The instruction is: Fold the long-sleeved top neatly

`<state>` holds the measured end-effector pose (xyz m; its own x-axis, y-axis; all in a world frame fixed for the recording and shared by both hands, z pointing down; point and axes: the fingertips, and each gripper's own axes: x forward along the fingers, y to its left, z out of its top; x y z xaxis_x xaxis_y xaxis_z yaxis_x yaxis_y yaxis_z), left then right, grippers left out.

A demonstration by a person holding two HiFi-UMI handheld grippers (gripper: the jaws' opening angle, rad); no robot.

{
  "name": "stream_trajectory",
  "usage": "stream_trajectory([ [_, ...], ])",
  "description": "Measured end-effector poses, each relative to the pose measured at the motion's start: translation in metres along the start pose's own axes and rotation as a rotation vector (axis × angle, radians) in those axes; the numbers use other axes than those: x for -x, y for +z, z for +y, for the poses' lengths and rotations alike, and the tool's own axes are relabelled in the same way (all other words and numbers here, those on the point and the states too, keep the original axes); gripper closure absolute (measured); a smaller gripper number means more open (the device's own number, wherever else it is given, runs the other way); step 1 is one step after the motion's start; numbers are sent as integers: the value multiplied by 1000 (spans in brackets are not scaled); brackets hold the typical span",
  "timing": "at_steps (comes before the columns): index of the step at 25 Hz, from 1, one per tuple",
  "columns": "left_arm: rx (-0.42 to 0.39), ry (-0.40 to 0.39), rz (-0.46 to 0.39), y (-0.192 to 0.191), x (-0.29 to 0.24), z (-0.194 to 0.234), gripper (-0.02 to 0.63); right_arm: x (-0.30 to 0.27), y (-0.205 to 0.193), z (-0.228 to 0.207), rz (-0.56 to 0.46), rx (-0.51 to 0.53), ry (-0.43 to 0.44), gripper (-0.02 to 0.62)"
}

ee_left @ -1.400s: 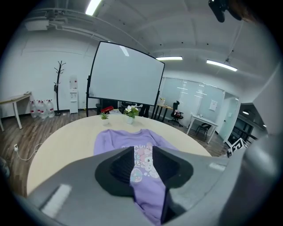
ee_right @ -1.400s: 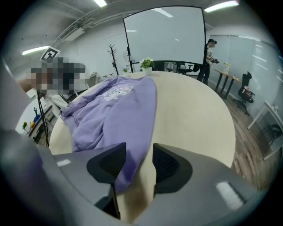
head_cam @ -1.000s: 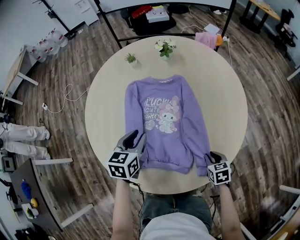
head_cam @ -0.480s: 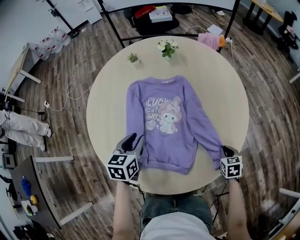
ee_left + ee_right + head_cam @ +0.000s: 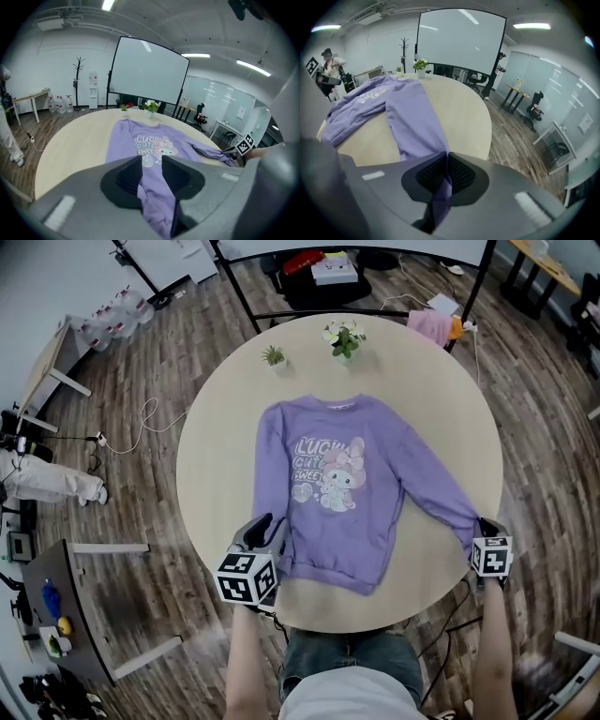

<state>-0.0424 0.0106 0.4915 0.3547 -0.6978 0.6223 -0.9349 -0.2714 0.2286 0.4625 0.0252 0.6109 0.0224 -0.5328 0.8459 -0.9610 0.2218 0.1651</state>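
Note:
A purple long-sleeved top (image 5: 328, 493) with a cartoon print lies face up on the round table (image 5: 216, 456). My left gripper (image 5: 267, 526) sits at the top's lower left corner, where the left sleeve lies along the body. Purple fabric (image 5: 157, 197) is bunched between its pads, and it is shut on it (image 5: 151, 171). My right gripper (image 5: 483, 529) is at the table's right edge. It is shut on the cuff of the right sleeve (image 5: 415, 117), which runs stretched out from the shoulder (image 5: 446, 173).
Two small potted plants (image 5: 273, 355) (image 5: 344, 337) stand at the table's far edge behind the collar. A pink cloth (image 5: 431, 324) lies past the far right rim. A black screen frame (image 5: 281, 310) and wooden floor surround the table.
My right gripper has moved to the right along the table's edge, drawing the right sleeve out and away from the body. The left gripper has stayed at the lower left corner.

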Motion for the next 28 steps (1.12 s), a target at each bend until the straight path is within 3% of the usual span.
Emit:
stream_trajectory([
  [13,13,26,33,-10,-19,-19,469,-27,25,-62,-15,27,-40,557],
  [22,25,39,34,-14,-23,-29,468,-37,24,-69,-9,29,-42,552],
  [28,50,68,11,-12,-11,-12,468,-24,46,-67,-64,18,-79,391],
])
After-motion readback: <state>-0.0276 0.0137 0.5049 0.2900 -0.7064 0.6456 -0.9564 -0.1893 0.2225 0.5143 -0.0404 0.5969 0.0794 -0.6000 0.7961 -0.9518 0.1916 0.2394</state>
